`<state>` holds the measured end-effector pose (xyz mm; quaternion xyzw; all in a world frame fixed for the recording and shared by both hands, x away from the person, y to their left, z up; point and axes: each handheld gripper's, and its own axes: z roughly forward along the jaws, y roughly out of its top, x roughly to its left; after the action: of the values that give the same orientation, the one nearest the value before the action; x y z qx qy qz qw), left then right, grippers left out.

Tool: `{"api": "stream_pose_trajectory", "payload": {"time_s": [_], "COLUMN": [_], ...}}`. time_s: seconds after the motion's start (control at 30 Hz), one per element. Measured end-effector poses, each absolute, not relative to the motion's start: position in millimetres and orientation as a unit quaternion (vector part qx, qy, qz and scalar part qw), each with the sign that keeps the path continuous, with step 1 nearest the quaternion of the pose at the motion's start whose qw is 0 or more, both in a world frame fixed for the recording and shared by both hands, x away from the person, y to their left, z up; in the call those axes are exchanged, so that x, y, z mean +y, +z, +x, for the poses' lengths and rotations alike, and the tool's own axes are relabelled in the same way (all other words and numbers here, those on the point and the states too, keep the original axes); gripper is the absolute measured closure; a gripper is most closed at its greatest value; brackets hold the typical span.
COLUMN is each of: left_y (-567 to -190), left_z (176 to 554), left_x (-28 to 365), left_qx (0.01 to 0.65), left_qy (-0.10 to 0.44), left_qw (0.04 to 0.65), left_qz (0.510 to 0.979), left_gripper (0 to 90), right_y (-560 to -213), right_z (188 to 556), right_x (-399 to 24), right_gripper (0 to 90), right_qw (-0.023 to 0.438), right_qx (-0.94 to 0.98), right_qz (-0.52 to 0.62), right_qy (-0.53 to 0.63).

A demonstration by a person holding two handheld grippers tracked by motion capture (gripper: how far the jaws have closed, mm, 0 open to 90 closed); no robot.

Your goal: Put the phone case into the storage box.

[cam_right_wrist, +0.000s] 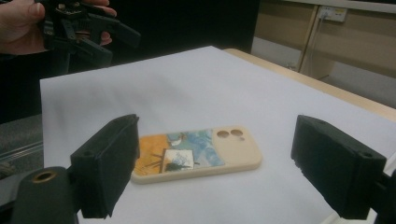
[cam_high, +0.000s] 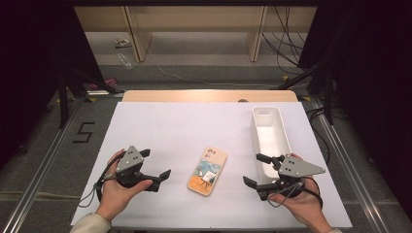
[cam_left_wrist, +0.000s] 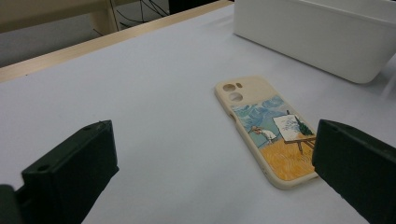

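Nothing has been picked up yet, as far as I can judge: the phone case (cam_high: 208, 171) lies flat on the white surface (cam_high: 165, 131), painted side up, roughly midway between the two hands and untouched by either. The long white bin (cam_high: 270, 136) stands to its right, running away from the person, and looks empty from above; if the case is meant to go in there, the whole of that job is left to do. The left gripper (cam_high: 158, 176) is held low over the surface, well to the left of the case, the hand (cam_high: 116, 191) cupped under its body and its jaws spread wide with nothing between them, pointing rightwards towards the case. The right gripper (cam_high: 258, 170) sits on the other side, just at the near end of the bin, with that hand (cam_high: 301, 204) wrapped round it from below and its jaws aimed leftwards at the case, also standing wide and empty. In the right gripper view the case (cam_right_wrist: 198, 151) lies straight ahead between the two black jaws but some way beyond them, so I would say the hands are squared up to the case, with the approach and the grasp both yet to come.
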<state>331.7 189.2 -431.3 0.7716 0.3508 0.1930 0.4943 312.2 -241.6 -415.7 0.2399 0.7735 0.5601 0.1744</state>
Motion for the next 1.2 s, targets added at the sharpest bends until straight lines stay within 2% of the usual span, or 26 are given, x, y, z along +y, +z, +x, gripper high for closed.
{"api": "stream_pose_trajectory", "payload": {"time_s": [0.23,0.3,0.33,0.43,0.57,0.7,0.97,1.2], "left_y": [-431,-431,-431,-431,-432,-432,-432,-434], "left_z": [331,332,332,333,333,333,334,334], "left_x": [189,188,188,187,186,186,188,190], "left_qx": [0.352,0.352,0.351,0.35,0.351,0.351,0.355,0.359], "left_qy": [0.192,0.191,0.191,0.19,0.19,0.19,0.189,0.195], "left_qw": [0.493,0.493,0.493,0.493,0.491,0.489,0.487,0.477], "left_qz": [0.772,0.773,0.773,0.773,0.774,0.775,0.775,0.778], "left_gripper": [0.0,0.0,0.0,0.0,0.0,0.0,0.0,0.4], "right_y": [-416,-415,-415,-413,-415,-419,-433,-449], "right_z": [312,311,311,312,316,322,340,356], "right_x": [-240,-236,-233,-217,-191,-161,-99,-68], "right_gripper": [16.7,21.1,24.7,44.1,70.0,90.0,90.0,90.0], "right_qw": [0.175,0.175,0.172,0.172,0.144,0.129,0.105,0.084], "right_qx": [0.774,0.775,0.776,0.786,0.811,0.84,0.875,0.893], "right_qz": [0.241,0.238,0.235,0.22,0.197,0.192,0.194,0.215], "right_qy": [0.56,0.558,0.559,0.551,0.531,0.49,0.431,0.386]}}
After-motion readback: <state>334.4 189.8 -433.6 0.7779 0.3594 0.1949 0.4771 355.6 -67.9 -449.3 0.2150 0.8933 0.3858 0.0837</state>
